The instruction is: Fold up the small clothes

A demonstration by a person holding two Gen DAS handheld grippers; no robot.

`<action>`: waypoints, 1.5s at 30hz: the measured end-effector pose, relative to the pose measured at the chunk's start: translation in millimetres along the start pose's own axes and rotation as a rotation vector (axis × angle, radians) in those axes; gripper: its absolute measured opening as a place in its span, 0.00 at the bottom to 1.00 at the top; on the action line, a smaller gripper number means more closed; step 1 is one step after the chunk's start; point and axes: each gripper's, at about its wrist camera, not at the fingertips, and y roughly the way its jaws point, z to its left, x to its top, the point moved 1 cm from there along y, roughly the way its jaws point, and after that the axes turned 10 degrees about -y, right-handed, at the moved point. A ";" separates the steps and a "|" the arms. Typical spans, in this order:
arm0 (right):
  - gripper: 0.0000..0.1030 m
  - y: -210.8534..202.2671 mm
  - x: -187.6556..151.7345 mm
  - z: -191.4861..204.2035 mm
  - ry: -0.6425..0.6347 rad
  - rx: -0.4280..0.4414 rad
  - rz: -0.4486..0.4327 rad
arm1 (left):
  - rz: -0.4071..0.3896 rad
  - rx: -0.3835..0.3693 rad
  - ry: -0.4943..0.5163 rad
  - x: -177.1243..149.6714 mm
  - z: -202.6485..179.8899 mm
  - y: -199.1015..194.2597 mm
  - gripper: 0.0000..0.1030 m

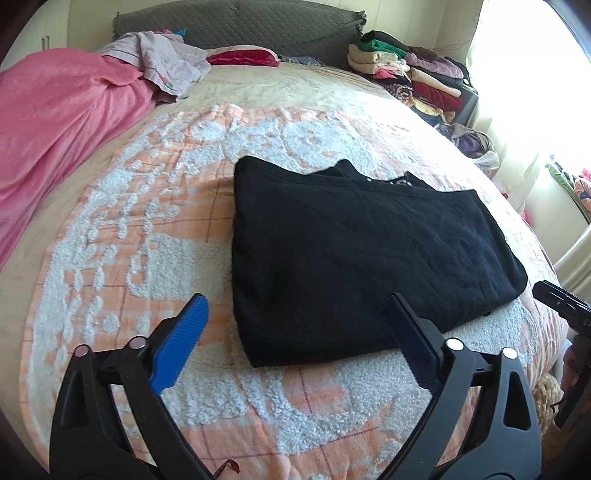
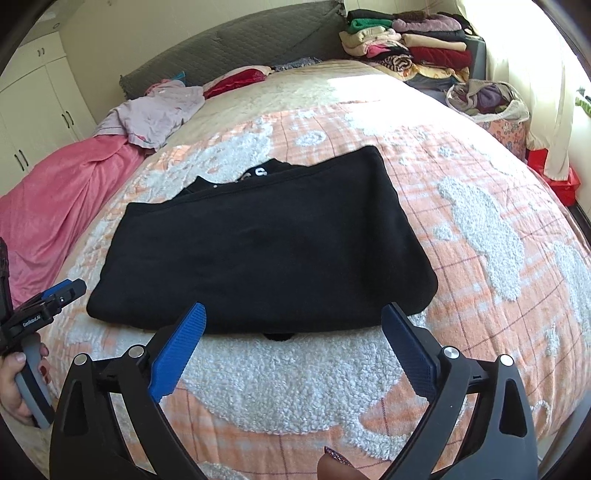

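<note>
A black shirt [image 1: 354, 254] lies folded flat on the bed [image 1: 155, 229], on an orange and white blanket [image 2: 480, 229]. The left gripper [image 1: 295, 325] is just above the near edge of the shirt, and its jaws are wide with nothing in them. The right gripper [image 2: 291, 332] is by the near edge too, jaws wide and not holding anything. A pink blanket [image 1: 55, 122] lies on one side of the bed. A pile of folded clothes [image 2: 410, 48] sits by the headboard [image 1: 236, 26]
</note>
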 end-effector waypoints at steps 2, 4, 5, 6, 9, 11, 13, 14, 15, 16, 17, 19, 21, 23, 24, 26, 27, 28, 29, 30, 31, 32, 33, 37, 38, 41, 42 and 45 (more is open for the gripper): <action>0.93 -3.5 3.5 2.9 -0.010 0.000 -0.012 | -0.006 0.006 -0.011 2.3 5.3 -2.6 0.89; 0.93 -6.8 7.0 5.8 -0.016 0.005 -0.023 | -0.012 0.015 -0.026 5.1 11.5 -4.1 0.90; 0.93 -8.6 9.3 8.1 -0.021 0.010 -0.029 | -0.016 0.019 -0.034 6.8 15.0 -5.2 0.90; 0.93 -9.4 11.4 10.1 -0.026 0.011 -0.034 | -0.018 0.021 -0.040 8.3 17.6 -6.3 0.91; 0.93 -12.3 18.1 18.6 -0.045 0.017 -0.047 | -0.030 0.034 -0.055 12.8 25.6 -10.5 0.91; 0.93 -14.0 22.1 24.2 -0.057 0.025 -0.057 | -0.036 0.044 -0.065 16.2 30.8 -12.9 0.91; 0.93 -15.2 26.6 30.5 -0.069 0.031 -0.065 | -0.042 0.048 -0.073 19.3 35.3 -14.6 0.91; 0.93 -15.6 29.3 33.8 -0.075 0.036 -0.070 | -0.047 0.052 -0.075 20.9 37.2 -15.8 0.91; 0.93 -16.0 31.5 36.8 -0.080 0.039 -0.073 | -0.051 0.055 -0.077 22.5 38.7 -17.1 0.91; 0.93 -16.4 34.0 40.1 -0.086 0.044 -0.078 | -0.057 0.057 -0.081 24.4 40.6 -18.7 0.91; 0.93 -16.6 36.8 43.1 -0.092 0.050 -0.083 | -0.060 0.058 -0.085 26.2 42.5 -19.8 0.91; 0.93 -16.9 41.5 49.4 -0.100 0.063 -0.090 | -0.063 0.060 -0.090 29.6 45.7 -20.9 0.91; 0.93 -16.7 47.4 57.1 -0.113 0.078 -0.100 | -0.063 0.066 -0.096 33.5 49.2 -20.8 0.91; 0.93 -15.3 52.1 64.3 -0.128 0.087 -0.105 | -0.067 0.073 -0.098 37.6 51.8 -21.1 0.91; 0.93 -14.7 54.3 68.0 -0.135 0.091 -0.106 | -0.069 0.076 -0.098 38.7 52.8 -21.4 0.91; 0.94 -12.6 59.0 76.7 -0.152 0.102 -0.110 | -0.075 0.082 -0.100 42.2 55.0 -21.9 0.91; 0.94 -11.6 61.2 80.9 -0.159 0.107 -0.111 | -0.076 0.084 -0.100 43.9 56.0 -21.8 0.91; 0.94 -10.4 63.4 85.4 -0.168 0.114 -0.113 | -0.079 0.088 -0.101 46.0 57.2 -21.8 0.91; 0.94 -9.0 65.4 90.4 -0.178 0.120 -0.114 | -0.081 0.090 -0.101 47.4 57.9 -21.6 0.91; 0.94 -7.2 67.7 96.1 -0.188 0.125 -0.116 | -0.081 0.092 -0.101 48.4 58.5 -21.3 0.91; 0.94 -5.7 70.0 100.7 -0.197 0.134 -0.118 | -0.080 0.095 -0.102 50.5 59.6 -20.3 0.91; 0.94 -3.8 71.7 105.2 -0.205 0.141 -0.118 | -0.081 0.097 -0.101 52.0 60.2 -19.9 0.91; 0.94 -1.7 72.7 110.1 -0.213 0.146 -0.116 | -0.081 0.099 -0.100 53.3 60.7 -19.1 0.91; 0.94 9.4 78.6 128.8 -0.250 0.169 -0.110 | -0.082 0.110 -0.092 59.2 61.9 -15.2 0.91; 0.94 12.5 79.7 133.0 -0.257 0.175 -0.107 | -0.081 0.112 -0.090 60.6 62.2 -13.7 0.91; 0.94 21.8 81.1 144.4 -0.279 0.187 -0.096 | -0.076 0.120 -0.084 64.6 62.6 -7.9 0.91; 0.94 25.1 81.0 148.7 -0.290 0.188 -0.092 | -0.074 0.122 -0.083 65.3 62.4 -6.6 0.91; 0.94 33.8 79.6 158.6 -0.311 0.194 -0.080 | -0.068 0.127 -0.080 68.2 62.3 -1.5 0.91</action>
